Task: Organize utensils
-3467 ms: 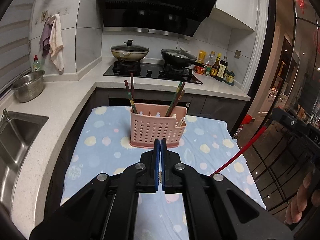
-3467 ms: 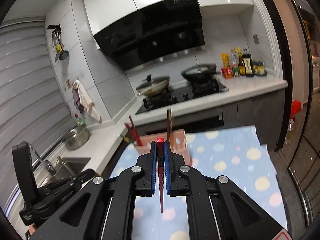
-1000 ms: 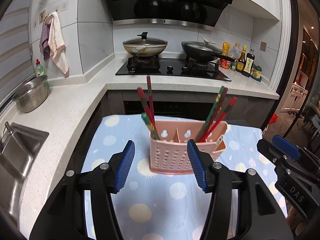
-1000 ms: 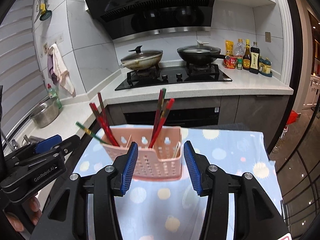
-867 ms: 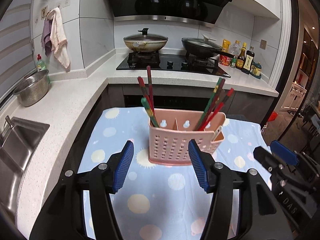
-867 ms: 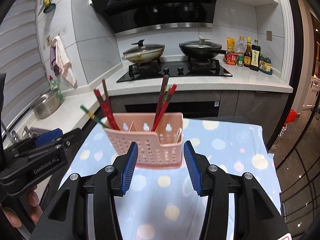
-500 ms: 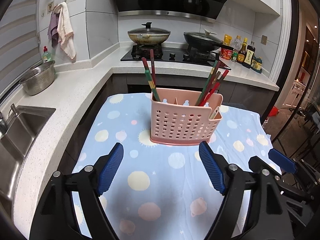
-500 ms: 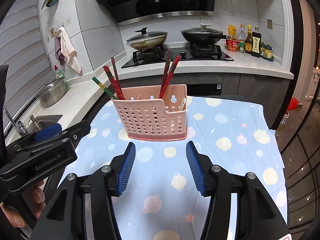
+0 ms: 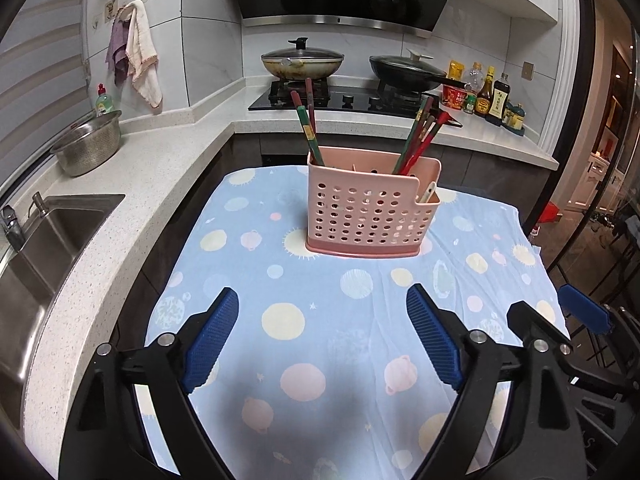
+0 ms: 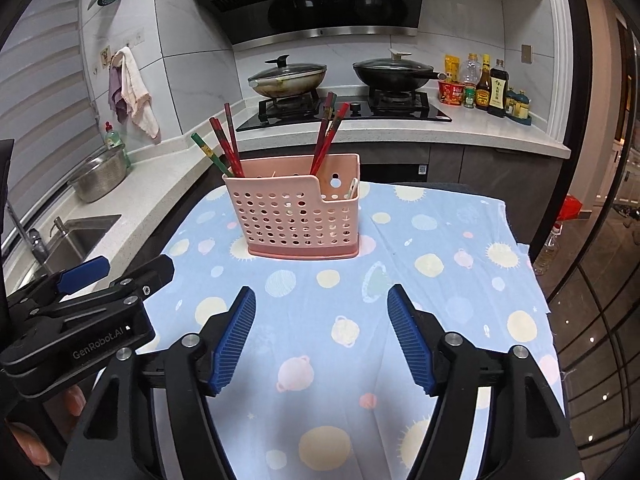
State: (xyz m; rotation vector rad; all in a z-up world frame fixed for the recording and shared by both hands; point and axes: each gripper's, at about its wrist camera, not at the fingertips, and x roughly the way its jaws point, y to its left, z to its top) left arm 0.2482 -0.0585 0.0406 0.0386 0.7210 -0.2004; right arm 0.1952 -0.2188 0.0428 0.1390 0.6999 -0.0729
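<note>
A pink perforated utensil basket (image 9: 370, 208) (image 10: 298, 210) stands on the blue dotted tablecloth (image 9: 320, 320) (image 10: 440, 260). Red and green chopsticks (image 9: 308, 128) (image 10: 222, 146) lean in its left compartment, more chopsticks (image 9: 422, 136) (image 10: 328, 132) in the middle one, and a white utensil tip (image 9: 427, 192) (image 10: 353, 188) pokes from the low right pocket. My left gripper (image 9: 322, 340) hangs over the cloth well short of the basket, its jaws opening with nothing between them. My right gripper (image 10: 320, 338) is likewise back from the basket, jaws opening and empty.
A counter with a steel sink (image 9: 44, 248) and a metal colander (image 9: 90, 142) runs along the left. Behind the table is a hob with two lidded pans (image 9: 302, 62) (image 9: 404, 66) and sauce bottles (image 9: 494, 100). The table edge drops off at right toward a glass door.
Both grippers have pulled back from the basket and sunk a little, so it looks smaller and farther. Their jaws have spread wider. The chopsticks stay in the basket.
</note>
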